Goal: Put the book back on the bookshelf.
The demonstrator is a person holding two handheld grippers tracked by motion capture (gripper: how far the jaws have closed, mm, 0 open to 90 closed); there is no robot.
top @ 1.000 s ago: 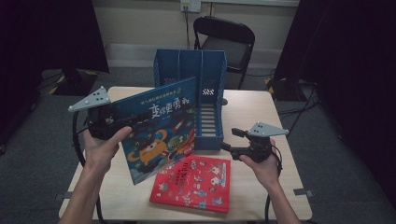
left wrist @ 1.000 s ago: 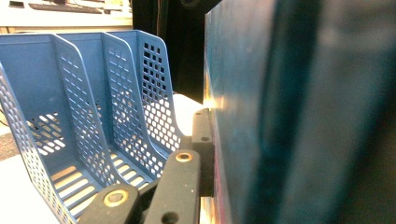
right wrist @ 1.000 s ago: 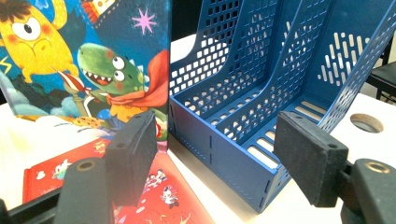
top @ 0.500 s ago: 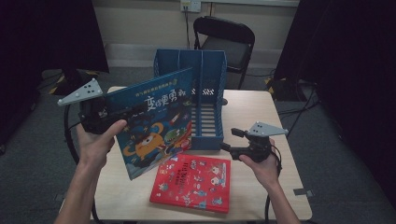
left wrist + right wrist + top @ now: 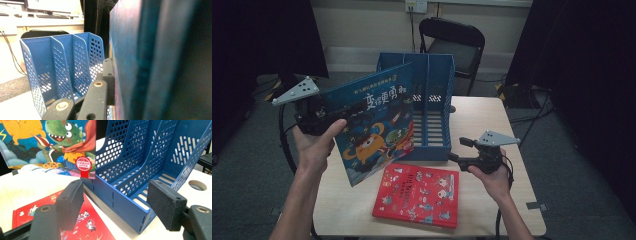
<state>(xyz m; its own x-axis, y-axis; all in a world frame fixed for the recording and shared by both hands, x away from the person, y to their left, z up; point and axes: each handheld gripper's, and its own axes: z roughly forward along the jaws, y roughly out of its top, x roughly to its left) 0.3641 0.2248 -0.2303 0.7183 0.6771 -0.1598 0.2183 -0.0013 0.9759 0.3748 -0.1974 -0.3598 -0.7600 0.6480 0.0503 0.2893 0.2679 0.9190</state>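
Note:
A blue picture book (image 5: 372, 125) with cartoon monsters stands tilted, cover toward me, over the table's left half. My left gripper (image 5: 329, 116) is shut on its left edge, and in the left gripper view one black jaw presses flat on the cover (image 5: 130, 62). A blue three-slot file rack (image 5: 432, 100) stands just behind and to the right of the book. A red picture book (image 5: 419, 195) lies flat at the table's front. My right gripper (image 5: 458, 149) hovers low at the rack's front right corner, open, with nothing between its pads (image 5: 71, 202).
The wooden table (image 5: 492, 125) has a round cable hole (image 5: 197, 185) to the right of the rack. A black folding chair (image 5: 452, 45) stands behind the table. Dark curtains hang on both sides.
The left hand has carried the blue book a little up and to the left. The right gripper has stayed where it was.

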